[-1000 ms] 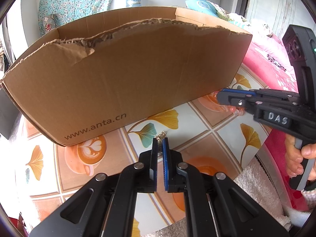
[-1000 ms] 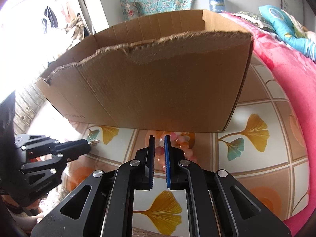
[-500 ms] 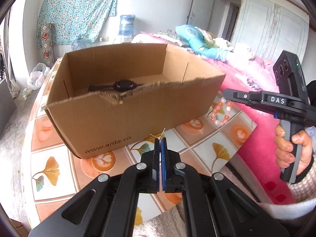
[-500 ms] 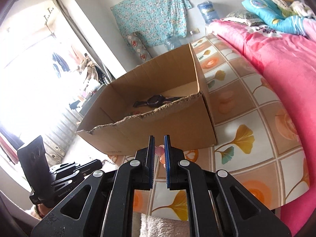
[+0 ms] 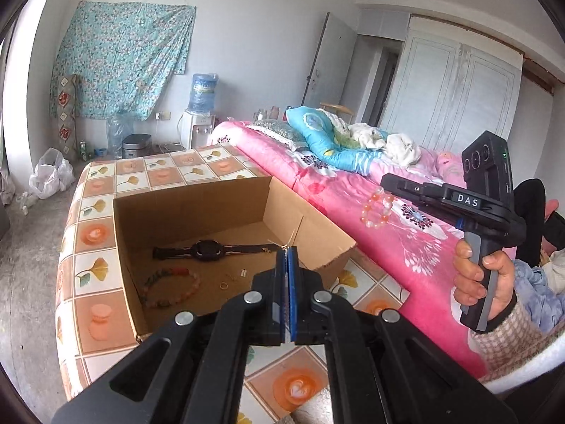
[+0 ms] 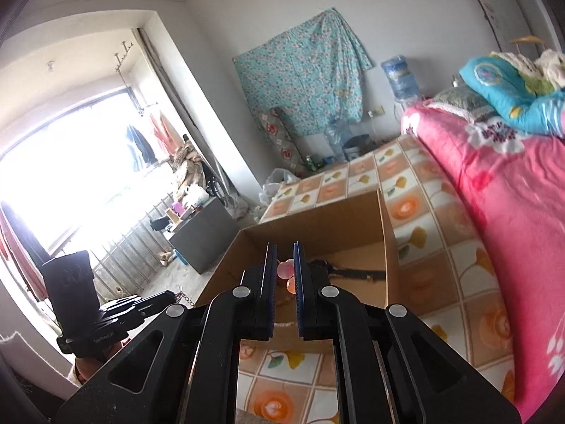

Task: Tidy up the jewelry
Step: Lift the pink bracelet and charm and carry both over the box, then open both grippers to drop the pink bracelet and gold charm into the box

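My left gripper is shut on a thin gold chain, of which only a bit shows at the tips. In the right wrist view the chain dangles from the left gripper. My right gripper is shut on a pink bead bracelet; in the left wrist view the bracelet hangs from the right gripper. Both grippers hover above the near edge of an open cardboard box. In it lie a black watch, a bead bracelet and small gold rings.
The box stands on a table with a tile-patterned cloth. A bed with a pink cover runs along the table's right side. A person's hand holds the right gripper's handle. Floor and a bright window lie to the left.
Both grippers have risen from the table in front of the box wall and now look down into the box. The chain and the pink bracelet came up with them.
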A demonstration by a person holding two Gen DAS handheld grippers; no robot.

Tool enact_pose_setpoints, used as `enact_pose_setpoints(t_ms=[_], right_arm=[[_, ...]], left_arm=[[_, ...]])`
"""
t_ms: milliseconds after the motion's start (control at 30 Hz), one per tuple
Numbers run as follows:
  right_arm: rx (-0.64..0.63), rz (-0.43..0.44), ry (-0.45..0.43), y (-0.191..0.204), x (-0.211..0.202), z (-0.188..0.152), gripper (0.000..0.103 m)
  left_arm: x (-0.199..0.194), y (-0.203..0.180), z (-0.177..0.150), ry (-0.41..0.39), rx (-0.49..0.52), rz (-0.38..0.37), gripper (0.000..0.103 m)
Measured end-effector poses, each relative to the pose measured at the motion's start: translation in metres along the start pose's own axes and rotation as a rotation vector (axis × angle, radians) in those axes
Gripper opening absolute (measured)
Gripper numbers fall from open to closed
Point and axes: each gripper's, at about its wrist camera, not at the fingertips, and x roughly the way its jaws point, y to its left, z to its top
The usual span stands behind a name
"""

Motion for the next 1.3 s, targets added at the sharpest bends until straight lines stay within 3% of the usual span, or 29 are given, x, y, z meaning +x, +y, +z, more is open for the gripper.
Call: enact_pose_setpoints(t_ms=[200, 600, 967, 1200, 1300], right_arm=[[0.0, 0.028, 0.057, -0.011, 0.035, 0.014, 0.007], [0.049, 0.032, 0.195, -0.04, 0.087, 0.001, 0.007], [0.054, 0.025, 0.227, -0.044, 0.092, 0.001, 0.007], [0.05, 0.023, 0.241, -0.039, 0.093, -0.001, 0.007], [0.05, 0.023, 0.28, -0.037, 0.101, -0.003, 0.007]], left_arm=[[0.049, 0.034, 0.019, 0.169, -0.043, 0.068, 0.001], [0.126, 0.073, -0.002, 0.432, -0.066, 0.142, 0.001], [0.137, 0.08, -0.002, 0.49, -0.097, 0.148, 0.002], [0.135, 0.084, -0.005, 0.48, -0.121, 0.155, 0.002], [0.127, 0.086, -0.003, 0.436, -0.134, 0.156, 0.002]])
